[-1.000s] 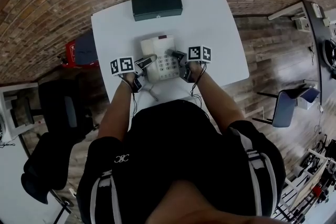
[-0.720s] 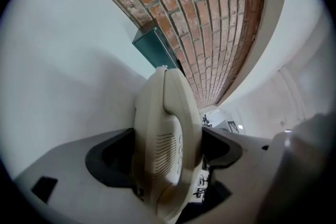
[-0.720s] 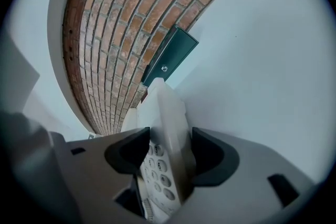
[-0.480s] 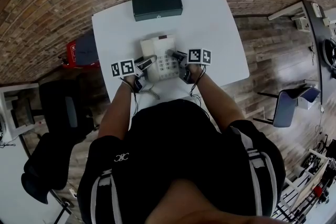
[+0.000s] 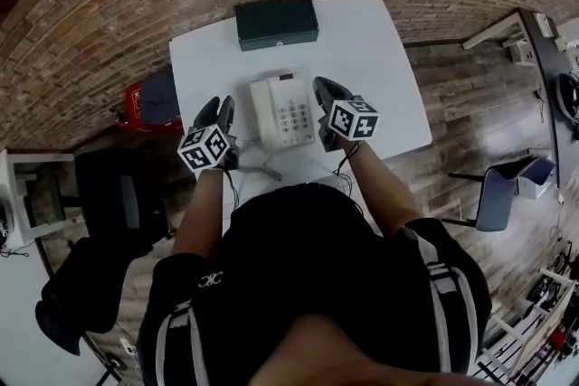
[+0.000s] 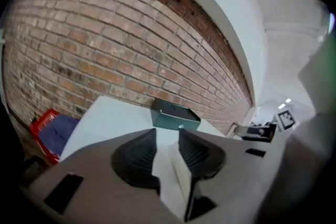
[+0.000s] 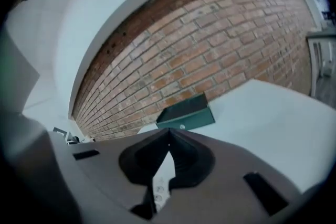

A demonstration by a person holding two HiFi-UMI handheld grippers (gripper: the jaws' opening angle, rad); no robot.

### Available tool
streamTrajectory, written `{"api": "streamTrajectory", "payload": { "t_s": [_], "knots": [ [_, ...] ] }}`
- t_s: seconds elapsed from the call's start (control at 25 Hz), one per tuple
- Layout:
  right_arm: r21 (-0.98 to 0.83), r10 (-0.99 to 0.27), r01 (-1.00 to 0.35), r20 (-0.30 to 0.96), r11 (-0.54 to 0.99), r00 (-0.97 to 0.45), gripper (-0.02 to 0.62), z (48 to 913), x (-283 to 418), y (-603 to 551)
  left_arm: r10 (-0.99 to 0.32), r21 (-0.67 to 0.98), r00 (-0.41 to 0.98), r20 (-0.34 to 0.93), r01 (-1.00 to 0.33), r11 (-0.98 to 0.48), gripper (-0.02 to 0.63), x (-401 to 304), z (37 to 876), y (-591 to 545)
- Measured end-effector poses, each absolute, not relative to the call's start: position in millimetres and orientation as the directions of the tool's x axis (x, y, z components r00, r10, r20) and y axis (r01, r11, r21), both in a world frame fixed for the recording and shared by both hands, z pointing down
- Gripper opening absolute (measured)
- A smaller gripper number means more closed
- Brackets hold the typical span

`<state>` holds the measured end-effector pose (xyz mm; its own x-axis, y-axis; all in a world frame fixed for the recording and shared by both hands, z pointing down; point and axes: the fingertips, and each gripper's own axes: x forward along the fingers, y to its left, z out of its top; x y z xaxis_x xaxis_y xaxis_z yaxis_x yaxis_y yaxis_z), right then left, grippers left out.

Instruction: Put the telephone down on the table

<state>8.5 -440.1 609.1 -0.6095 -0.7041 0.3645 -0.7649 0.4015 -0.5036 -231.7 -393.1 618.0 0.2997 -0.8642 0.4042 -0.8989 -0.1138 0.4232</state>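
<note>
pos: telephone (image 5: 282, 110) flat on counter (image 5: 380, 59), long axis pointing away from me | lies between my claws, apparently clear of both, right seemingly nearer | left claw (image 5: 217, 111) just narrowed, small gap, nothing inside | right claw (image 5: 327, 93) just closed, tips together, empty

Nothing legible. The key marks on the telephone (image 5: 282, 110) are too small to read. Beside it, the cube (image 5: 204, 147) on the left gripper (image 5: 217, 106) and the cube (image 5: 353, 118) on the right gripper (image 5: 324, 88) bear black-and-white square markers. Nearer than it, the shirt (image 5: 298, 267) bears a small white emblem (image 5: 210, 278), also unreadable.
</note>
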Motion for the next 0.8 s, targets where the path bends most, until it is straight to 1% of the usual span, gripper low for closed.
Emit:
{"api": "streamTrajectory", "payload": {
  "t_s": [0.04,0.08,0.12,0.24,0.44,0.56,0.68,0.8],
  "knots": [
    [-0.463,-0.729,-0.775,0.328,0.430,-0.600,-0.002,591.0,6.3,-442.1,-0.883,0.361,0.242,0.402,-0.928,-0.089,0.076,-239.8,606.3,-393.8],
    [-0.424,-0.750,-0.784,0.295,0.453,-0.592,-0.002,573.6,3.9,-443.3,-0.899,0.306,0.193,0.393,-0.949,-0.070,0.027,-245.6,593.6,-395.1],
    [-0.382,-0.768,-0.794,0.265,0.472,-0.584,-0.003,557.2,1.7,-443.9,-0.913,0.262,0.157,0.376,-0.963,-0.058,0.008,-249.1,579.6,-396.6],
    [-0.254,-0.813,-0.826,0.187,0.503,-0.552,-0.003,511.9,-3.7,-442.9,-0.948,0.183,0.111,0.299,-0.981,-0.058,0.002,-250.0,530.8,-400.9],
    [-0.092,-0.859,-0.858,0.036,0.506,-0.511,-0.003,443.1,-9.7,-432.1,-0.979,0.101,0.114,0.169,-0.990,-0.097,0.002,-233.6,448.3,-401.8],
    [-0.044,-0.872,-0.871,-0.035,0.490,-0.488,-0.003,413.4,-6.9,-419.0,-0.989,0.057,0.114,0.092,-0.992,-0.109,0.002,-223.7,408.1,-392.4],
    [-0.041,-0.879,-0.879,-0.073,0.474,-0.471,-0.003,393.0,1.2,-405.8,-0.991,0.040,0.125,0.055,-0.992,-0.123,0.002,-216.7,385.2,-378.5],
    [-0.020,-0.884,-0.885,-0.062,0.465,-0.463,-0.003,392.5,6.7,-402.3,-0.990,0.015,0.128,0.062,-0.992,-0.127,0.002,-214.3,385.1,-368.7]
  ]
}}
